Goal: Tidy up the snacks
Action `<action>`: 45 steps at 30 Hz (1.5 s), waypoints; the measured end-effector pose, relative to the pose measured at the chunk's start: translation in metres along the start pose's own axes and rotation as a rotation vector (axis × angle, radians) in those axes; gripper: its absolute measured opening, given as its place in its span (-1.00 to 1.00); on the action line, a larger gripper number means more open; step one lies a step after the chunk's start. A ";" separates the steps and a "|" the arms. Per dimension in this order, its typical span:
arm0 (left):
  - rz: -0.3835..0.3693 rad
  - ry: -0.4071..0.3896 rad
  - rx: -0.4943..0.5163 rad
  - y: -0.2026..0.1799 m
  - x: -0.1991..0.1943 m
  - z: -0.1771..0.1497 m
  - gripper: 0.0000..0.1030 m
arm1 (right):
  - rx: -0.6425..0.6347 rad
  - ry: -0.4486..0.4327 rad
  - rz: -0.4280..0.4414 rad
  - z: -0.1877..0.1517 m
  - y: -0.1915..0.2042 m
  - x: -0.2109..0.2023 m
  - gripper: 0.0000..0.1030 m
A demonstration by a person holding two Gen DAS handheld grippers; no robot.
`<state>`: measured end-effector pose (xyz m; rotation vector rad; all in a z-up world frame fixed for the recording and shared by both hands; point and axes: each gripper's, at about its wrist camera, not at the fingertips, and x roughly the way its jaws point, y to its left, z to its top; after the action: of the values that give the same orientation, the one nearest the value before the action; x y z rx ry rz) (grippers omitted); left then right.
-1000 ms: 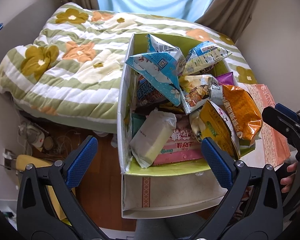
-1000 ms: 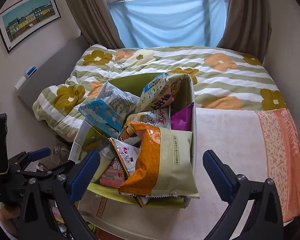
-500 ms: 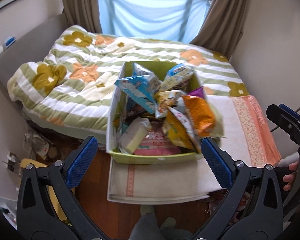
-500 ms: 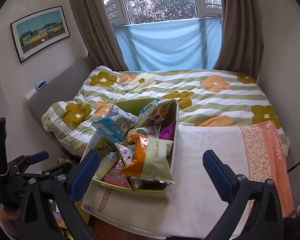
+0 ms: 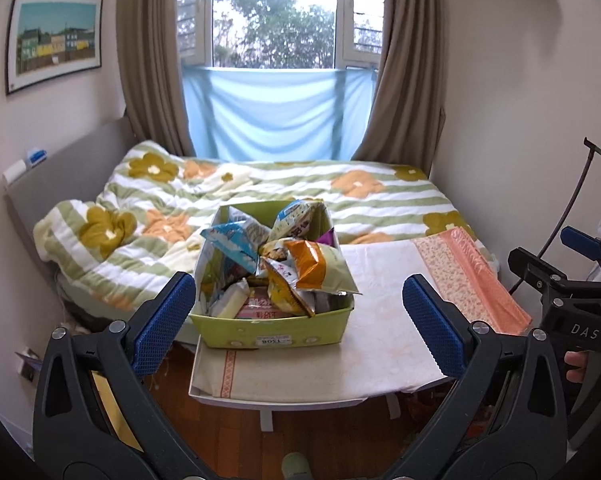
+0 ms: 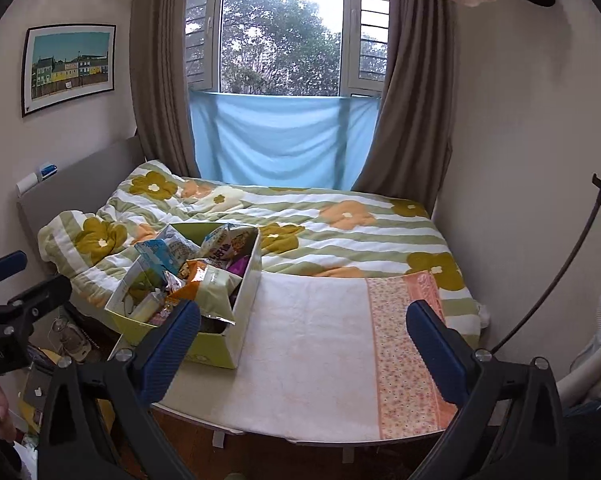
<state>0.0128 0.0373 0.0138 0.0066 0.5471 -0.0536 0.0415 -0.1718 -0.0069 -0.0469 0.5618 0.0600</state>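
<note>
Both grippers have drawn back and tilted up from the green snack box (image 5: pixel 272 330), so window and curtains now show above the bed. That box, heaped with snack packets (image 5: pixel 296 264), sits at the left end of the cloth-covered table (image 6: pixel 312 344). Left gripper (image 5: pixel 296 322) and right gripper (image 6: pixel 302 344) hang released, jaws spread wide, grasping nothing.

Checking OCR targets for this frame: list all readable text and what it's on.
"DAS": on the right tool's black body.
"1208", seen upside down: white sticker on the green box's front wall.
"ooLAI", cut off at the frame edge: left tool's body, right wrist view.
Snack bags: print too small to read.
</note>
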 end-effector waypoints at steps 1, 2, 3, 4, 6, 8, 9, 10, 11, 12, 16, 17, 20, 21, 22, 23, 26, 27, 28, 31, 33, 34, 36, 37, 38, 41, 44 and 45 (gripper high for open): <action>0.005 -0.009 0.005 -0.004 -0.003 -0.001 0.99 | 0.010 -0.001 -0.004 -0.003 -0.004 -0.002 0.99; 0.003 -0.012 0.008 -0.006 -0.005 -0.002 0.99 | 0.016 -0.001 -0.005 -0.005 -0.007 -0.004 0.99; 0.001 -0.014 0.007 -0.009 -0.005 -0.003 0.99 | 0.021 0.002 -0.007 -0.007 -0.010 -0.005 0.99; 0.002 -0.016 0.006 -0.011 -0.006 -0.003 0.99 | 0.024 0.004 -0.009 -0.008 -0.012 -0.005 0.99; 0.003 -0.015 0.005 -0.014 -0.005 -0.004 0.99 | 0.026 0.010 -0.013 -0.011 -0.015 -0.005 0.99; 0.006 -0.013 0.004 -0.016 -0.006 -0.005 0.99 | 0.030 0.012 -0.016 -0.011 -0.017 -0.006 0.99; 0.003 -0.011 0.004 -0.017 -0.006 -0.005 0.99 | 0.031 0.011 -0.019 -0.012 -0.018 -0.007 0.99; 0.002 -0.012 0.004 -0.019 -0.007 -0.006 0.99 | 0.031 0.009 -0.023 -0.013 -0.018 -0.008 0.99; 0.003 -0.014 0.004 -0.020 -0.008 -0.006 0.99 | 0.032 0.008 -0.026 -0.014 -0.019 -0.008 0.99; 0.003 -0.016 0.005 -0.021 -0.008 -0.006 0.99 | 0.032 0.010 -0.028 -0.014 -0.020 -0.008 0.99; 0.003 -0.014 0.002 -0.022 -0.006 -0.006 0.99 | 0.034 0.011 -0.033 -0.017 -0.020 -0.010 0.99; 0.003 -0.013 0.003 -0.022 -0.006 -0.006 0.99 | 0.036 0.011 -0.032 -0.018 -0.021 -0.010 0.99; 0.004 -0.013 0.000 -0.019 -0.004 -0.006 0.99 | 0.037 0.011 -0.032 -0.018 -0.021 -0.011 0.99; 0.005 -0.013 0.000 -0.020 -0.004 -0.006 0.99 | 0.037 0.010 -0.032 -0.018 -0.021 -0.011 0.99; 0.005 -0.013 -0.001 -0.020 -0.004 -0.006 0.99 | 0.039 0.009 -0.032 -0.017 -0.020 -0.011 0.99; 0.005 -0.013 0.000 -0.020 -0.003 -0.006 0.99 | 0.040 0.008 -0.031 -0.018 -0.021 -0.011 0.99; 0.009 -0.017 0.003 -0.019 -0.002 -0.007 0.99 | 0.044 0.006 -0.030 -0.017 -0.021 -0.011 0.99; 0.010 -0.019 0.003 -0.019 -0.002 -0.006 0.99 | 0.045 0.006 -0.029 -0.017 -0.020 -0.011 0.99; 0.011 -0.022 0.003 -0.019 -0.001 -0.006 0.99 | 0.044 0.005 -0.030 -0.016 -0.020 -0.011 0.99; 0.014 -0.029 0.004 -0.019 -0.001 -0.005 0.99 | 0.047 0.002 -0.026 -0.014 -0.019 -0.011 0.99; 0.015 -0.033 0.005 -0.019 -0.002 -0.005 0.99 | 0.048 0.000 -0.027 -0.013 -0.019 -0.010 0.99; 0.014 -0.032 0.006 -0.019 -0.002 -0.005 0.99 | 0.049 0.000 -0.026 -0.013 -0.019 -0.010 0.99; 0.015 -0.034 0.011 -0.019 -0.001 -0.005 0.99 | 0.052 0.000 -0.025 -0.012 -0.018 -0.009 0.99; 0.015 -0.035 0.013 -0.019 -0.001 -0.005 0.99 | 0.053 -0.001 -0.025 -0.013 -0.018 -0.010 0.99; 0.014 -0.035 0.015 -0.019 -0.001 -0.005 0.99 | 0.053 -0.001 -0.026 -0.013 -0.017 -0.010 0.99; 0.009 -0.035 0.013 -0.018 -0.001 -0.005 0.99 | 0.057 -0.003 -0.028 -0.013 -0.018 -0.010 0.99; 0.010 -0.032 0.016 -0.018 0.000 -0.005 0.99 | 0.060 -0.005 -0.033 -0.012 -0.018 -0.011 0.99; 0.009 -0.031 0.016 -0.018 0.000 -0.005 0.99 | 0.061 -0.005 -0.033 -0.012 -0.019 -0.011 0.99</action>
<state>0.0097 0.0196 0.0099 0.0236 0.5154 -0.0488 0.0269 -0.1915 -0.0105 0.0030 0.5573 0.0106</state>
